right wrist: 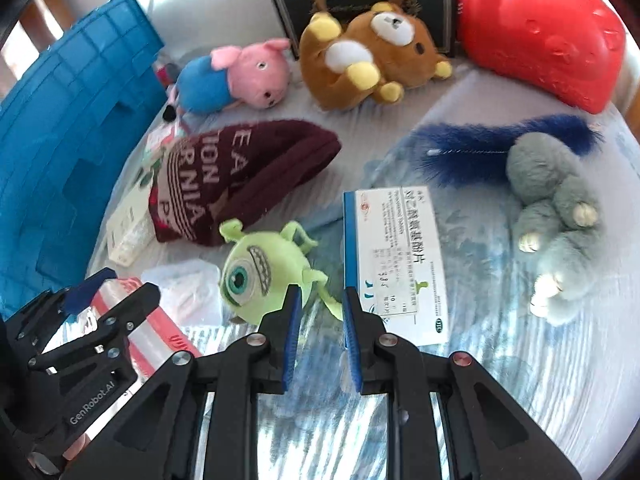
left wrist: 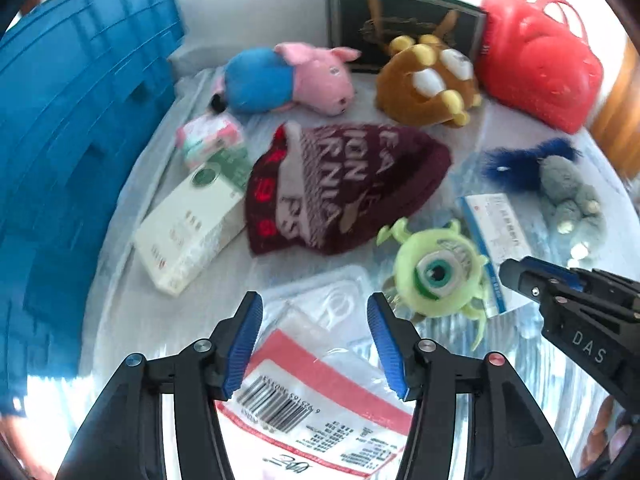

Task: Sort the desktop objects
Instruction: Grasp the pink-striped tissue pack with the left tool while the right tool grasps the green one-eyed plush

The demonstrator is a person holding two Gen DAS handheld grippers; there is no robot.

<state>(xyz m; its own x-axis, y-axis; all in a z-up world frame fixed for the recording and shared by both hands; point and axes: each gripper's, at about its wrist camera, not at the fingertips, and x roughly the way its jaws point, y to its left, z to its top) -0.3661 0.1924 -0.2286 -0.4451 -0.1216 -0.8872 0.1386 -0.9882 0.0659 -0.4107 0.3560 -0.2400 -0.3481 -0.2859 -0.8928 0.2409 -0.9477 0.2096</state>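
Your left tongs [left wrist: 315, 340] stand wide apart above a clear plastic packet with a red-bordered barcode label [left wrist: 316, 396], holding nothing. Your right tongs [right wrist: 318, 334] have their blue pads only a narrow gap apart, with nothing between them; they hover just in front of a green one-eyed monster plush [right wrist: 260, 276] and the near edge of a blue-and-white medicine box [right wrist: 394, 260].

The desk [right wrist: 500, 360] is covered with a pale cloth and a shiny wrinkled film. The one-eyed plush lies just beside the medicine box, touching its left edge in the left wrist view. Behind them a maroon knitted beanie with pale lettering [left wrist: 340, 184] lies flat near the middle. To its left, a white rectangular carton [left wrist: 188, 232] sits tilted, with a small pink-and-green packet [left wrist: 210, 138] behind it.

Along the far side you have a pink pig plush in a blue shirt [left wrist: 288, 78], then a brown bear plush with yellow paws [right wrist: 368, 54] lying on its back against a dark framed plaque [left wrist: 400, 20], and a red plastic basket-shaped bag [left wrist: 540, 64] at the right. A grey furry plush [right wrist: 556, 216] lies on the right, touching a dark blue fluffy piece [right wrist: 500, 148]. A large blue plastic crate [left wrist: 80, 128] fills the left edge.
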